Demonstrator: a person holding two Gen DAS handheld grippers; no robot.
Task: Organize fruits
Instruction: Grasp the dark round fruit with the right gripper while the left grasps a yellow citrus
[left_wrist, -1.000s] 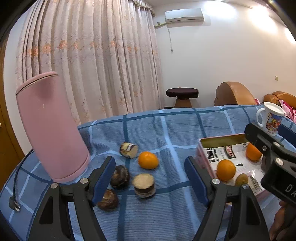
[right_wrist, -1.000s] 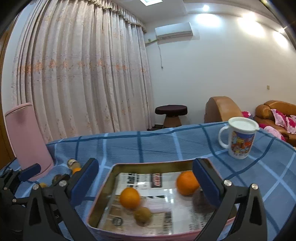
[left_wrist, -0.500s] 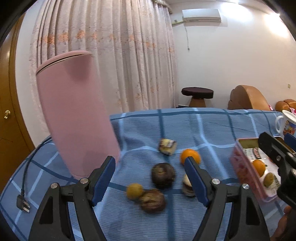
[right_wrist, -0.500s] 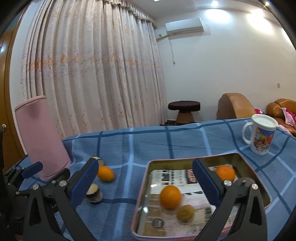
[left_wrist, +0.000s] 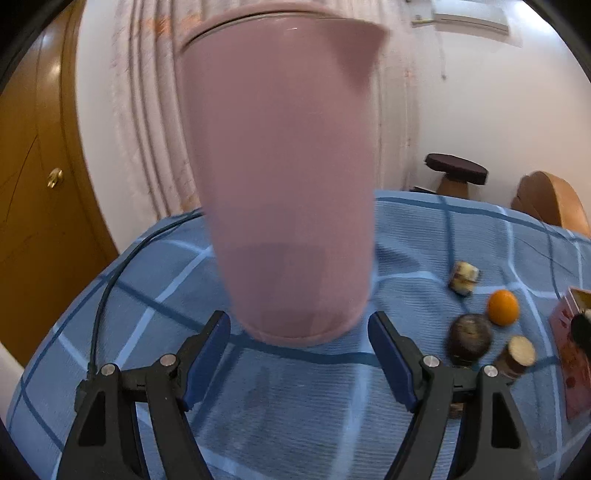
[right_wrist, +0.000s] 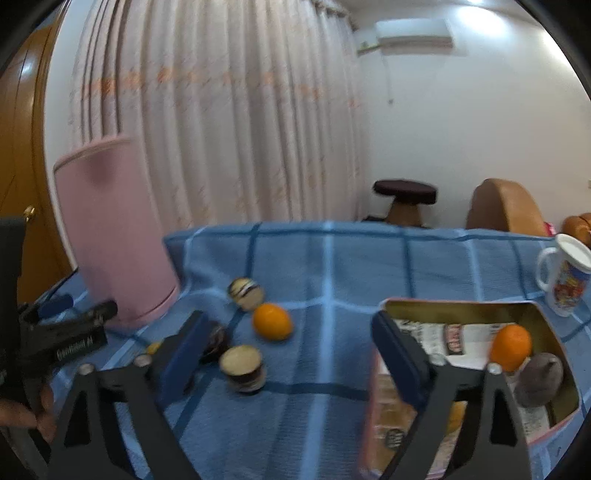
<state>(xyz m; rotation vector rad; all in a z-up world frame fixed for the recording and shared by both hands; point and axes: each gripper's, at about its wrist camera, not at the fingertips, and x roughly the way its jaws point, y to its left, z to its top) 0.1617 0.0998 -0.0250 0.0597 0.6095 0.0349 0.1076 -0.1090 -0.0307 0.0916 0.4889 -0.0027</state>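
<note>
Left gripper (left_wrist: 299, 332) jaws wide apart, nothing between them; pink jug (left_wrist: 284, 177) stands dead ahead, base just beyond the fingertips, filling most of that view. Black cord (left_wrist: 107, 291) runs off the worktop (left_wrist: 295, 424) edge left of the jug.

Right gripper (right_wrist: 284, 343) jaws have just been closing but stand apart with nothing clamped; bare blue cloth between them, cut brown fruit (right_wrist: 242, 367) just inside the left finger.

Loose fruit sits in a tight cluster right of the jug: orange (right_wrist: 272, 321), cut piece (right_wrist: 245, 291) behind it, dark round fruit (left_wrist: 469, 338) partly hidden by the right gripper's left finger.

Tin tray (right_wrist: 461, 306) at the right, its near-left corner behind the right gripper's right finger; inside are an orange (right_wrist: 511, 347) and a dark fruit (right_wrist: 539, 376) touching it. Mug (right_wrist: 565, 277) is beyond the tray near the worktop's right edge. Open cloth lies between cluster and tray.
</note>
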